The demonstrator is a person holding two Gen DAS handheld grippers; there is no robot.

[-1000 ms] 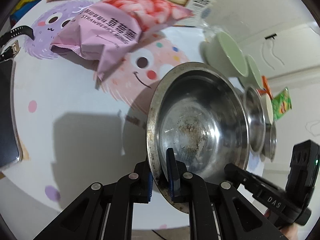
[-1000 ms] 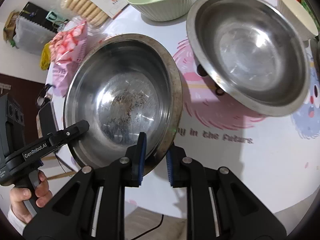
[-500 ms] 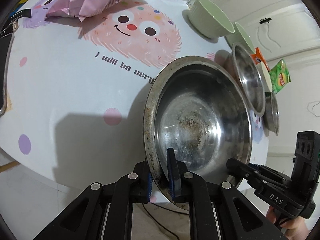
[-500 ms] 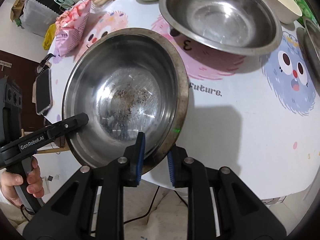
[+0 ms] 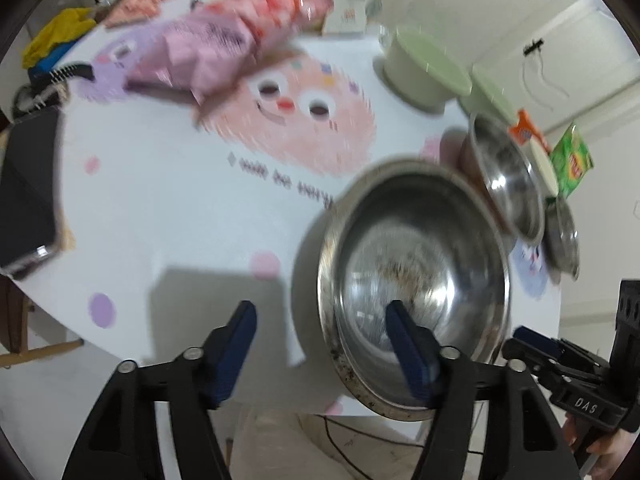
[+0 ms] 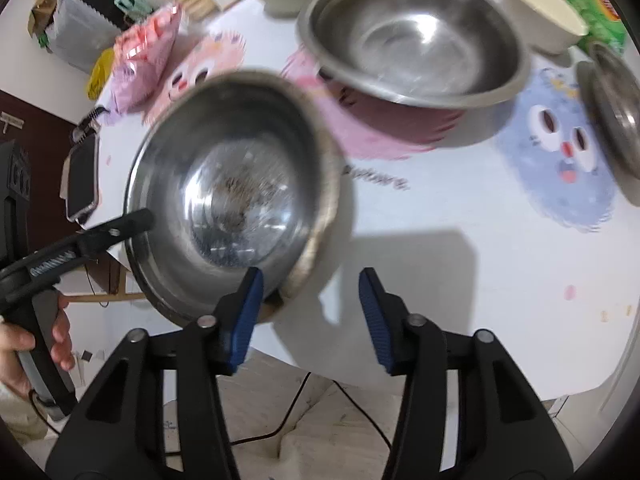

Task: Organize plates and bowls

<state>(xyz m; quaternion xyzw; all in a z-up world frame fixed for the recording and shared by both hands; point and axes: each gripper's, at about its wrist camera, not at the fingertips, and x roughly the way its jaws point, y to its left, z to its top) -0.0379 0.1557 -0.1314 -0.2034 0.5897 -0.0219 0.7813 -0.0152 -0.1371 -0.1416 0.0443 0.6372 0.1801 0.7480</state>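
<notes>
Nearest in the left wrist view, the left gripper (image 5: 322, 334) is standing spread wide, its right blue pad in front of the speckled round steel bowl (image 5: 416, 280); whether it touches is unclear. The right gripper (image 6: 310, 304) is likewise gaping, its left pad at the bowl's (image 6: 236, 204) near rim. The bowl is sitting tilted over the near edge of the white cartoon-printed table (image 5: 168, 208). Only the right wrist view is showing the inside of the larger clean steel bowl (image 6: 416, 36) beyond and the cream bowl (image 6: 540, 12) far right. Only the left view is showing the pale green ribbed bowl (image 5: 424, 68) whole, past the pink snack bag (image 5: 216, 52).
</notes>
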